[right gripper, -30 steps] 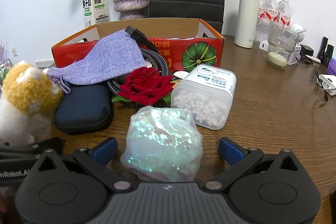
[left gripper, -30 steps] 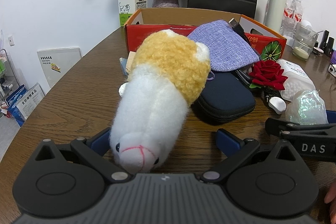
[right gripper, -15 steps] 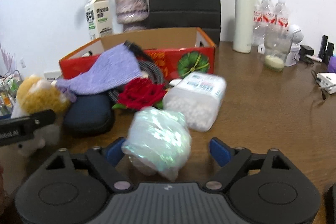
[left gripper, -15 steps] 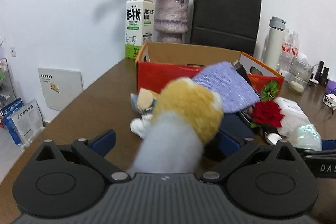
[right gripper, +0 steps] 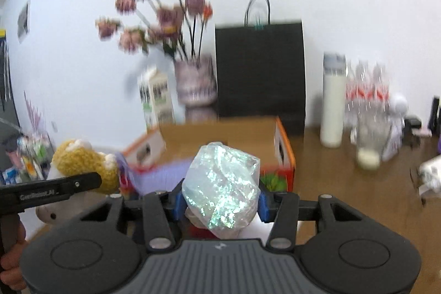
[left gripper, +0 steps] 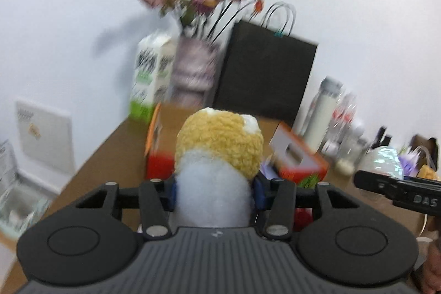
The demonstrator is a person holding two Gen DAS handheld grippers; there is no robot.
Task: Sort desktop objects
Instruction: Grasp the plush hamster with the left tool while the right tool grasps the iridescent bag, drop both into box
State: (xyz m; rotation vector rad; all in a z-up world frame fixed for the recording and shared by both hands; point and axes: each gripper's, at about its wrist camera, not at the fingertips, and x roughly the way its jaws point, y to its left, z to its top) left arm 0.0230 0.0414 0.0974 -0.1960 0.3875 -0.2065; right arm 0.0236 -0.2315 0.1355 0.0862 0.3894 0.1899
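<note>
Nearest the left wrist camera, the left gripper point(left gripper: 215, 190) has its blue pads pressed against the white body of a plush toy point(left gripper: 217, 164); the jaws are about half open and closing on it. The toy's yellow woolly end sticks up past the fingertips, held clear of the table point(left gripper: 104, 156), and hides most of what lies straight ahead.

The right gripper point(right gripper: 220, 201) likewise closes, about half open, on an iridescent crinkled bundle point(right gripper: 222, 183), both pads touching its sides. The bundle rises above the fingers and covers the middle of the box behind it. From this camera the left gripper's black arm and the toy show at the left edge, with part of a hand point(right gripper: 11, 263) below.

Just beyond both grippers stands an open cardboard box point(right gripper: 284, 153) with red and orange sides, a purple cloth point(right gripper: 162, 172) draped at its front. Behind the box, against the white wall, stand a milk carton point(right gripper: 155, 98), a vase point(right gripper: 195, 81) of faded pink flowers and a black paper bag point(right gripper: 259, 68), close together. To the right, well apart from the box, are a white flask point(right gripper: 333, 101), some water bottles point(right gripper: 369, 90) and a glass jar point(right gripper: 368, 145). Everything far off is blurred.
</note>
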